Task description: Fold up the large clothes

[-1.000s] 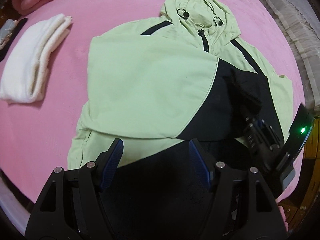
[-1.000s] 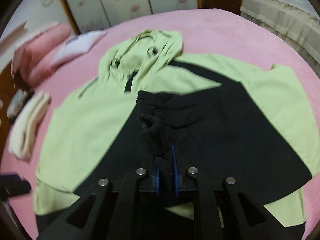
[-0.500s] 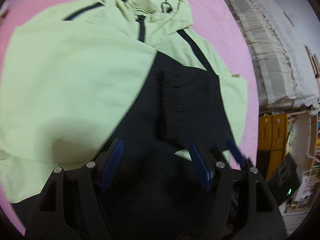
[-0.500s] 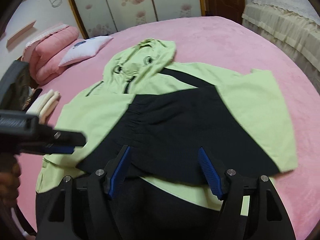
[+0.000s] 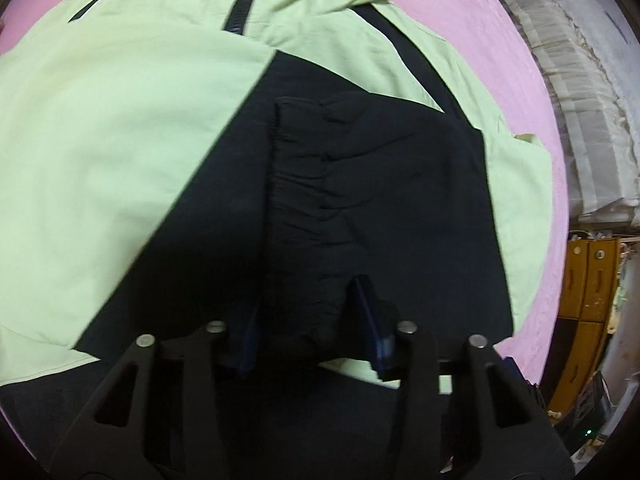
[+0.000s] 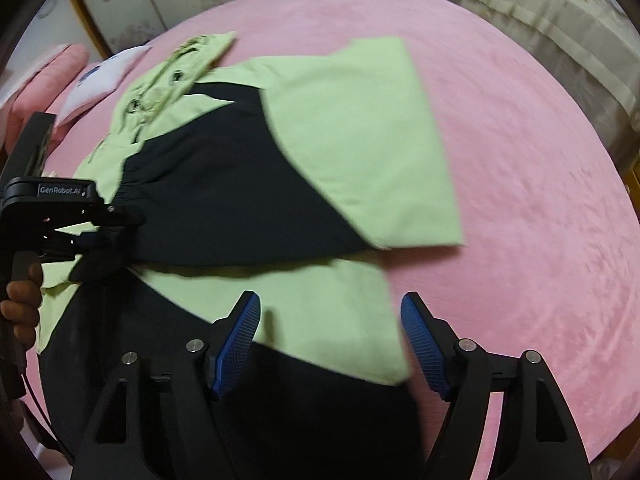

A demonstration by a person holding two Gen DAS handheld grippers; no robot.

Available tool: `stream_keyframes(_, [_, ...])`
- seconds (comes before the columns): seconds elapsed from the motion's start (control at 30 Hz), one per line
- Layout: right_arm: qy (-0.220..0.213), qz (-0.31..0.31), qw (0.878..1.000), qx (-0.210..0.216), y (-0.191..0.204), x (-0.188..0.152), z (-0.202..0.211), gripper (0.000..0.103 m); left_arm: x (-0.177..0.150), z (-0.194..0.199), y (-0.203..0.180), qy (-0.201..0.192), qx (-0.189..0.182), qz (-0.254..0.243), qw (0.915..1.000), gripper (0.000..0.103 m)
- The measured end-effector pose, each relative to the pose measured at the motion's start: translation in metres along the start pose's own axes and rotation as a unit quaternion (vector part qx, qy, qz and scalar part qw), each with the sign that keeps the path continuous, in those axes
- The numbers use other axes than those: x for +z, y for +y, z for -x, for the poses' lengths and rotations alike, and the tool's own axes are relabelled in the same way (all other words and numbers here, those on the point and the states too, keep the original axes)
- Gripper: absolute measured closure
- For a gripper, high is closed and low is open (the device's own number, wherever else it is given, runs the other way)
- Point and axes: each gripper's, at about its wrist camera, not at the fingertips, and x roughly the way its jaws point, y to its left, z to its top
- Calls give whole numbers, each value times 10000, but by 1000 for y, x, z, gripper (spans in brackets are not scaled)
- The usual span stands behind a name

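The lime-and-black hooded jacket (image 6: 352, 136) lies face up on the pink bedspread (image 6: 520, 160), hood toward 11 o'clock in the right wrist view, with both sleeves folded in across the chest. The left gripper (image 5: 308, 320) has its blue pads drawn in on the gathered black cuff (image 5: 304, 208) of the sleeve that lies uppermost, at 6 o'clock in its own view; the right wrist view shows the same tool at 9 o'clock with black cloth bunched in its tips. The right gripper (image 6: 330, 344) hovers with its jaws spread wide and nothing between them, over the lime body panel near the hem at 6 o'clock. The risk, as I judge it, lies in that cuff hold: the fabric looks thin and slippery, so a pull toward the person could drag the whole folded sleeve off line, or lift the lime sleeve panel (image 6: 360, 152) lying toward 1 o'clock and spoil the fold; if the pads hold only the elastic edge, the cuff could also slip free. Compared with half a second ago, the left pads, then wide apart above the cuff, have closed in on it, while the right gripper has swung toward the jacket's right edge with its jaws unchanged.
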Motion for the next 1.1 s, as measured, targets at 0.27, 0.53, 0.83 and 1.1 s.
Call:
stream_keyframes(0.27, [187,275,9993,-145,-50,2,-21,22,21,52,-67,-1348,-365,-322,9897,85])
stream_keyframes(0.53, [-1,199,9997,160,-74,14,-23,22,71,185,-103,-2984,-955,-629,9476,98])
stream_keyframes(0.83, [-632,768,9950,-20,-92,15,-13,22,72,251,-34,-3679,288,-301,9289,98])
stream_keyframes(1.1, [-772,1372,9872,-255,-110,-12,-8,32,31,151,68,-2298,1269,443,9639,98])
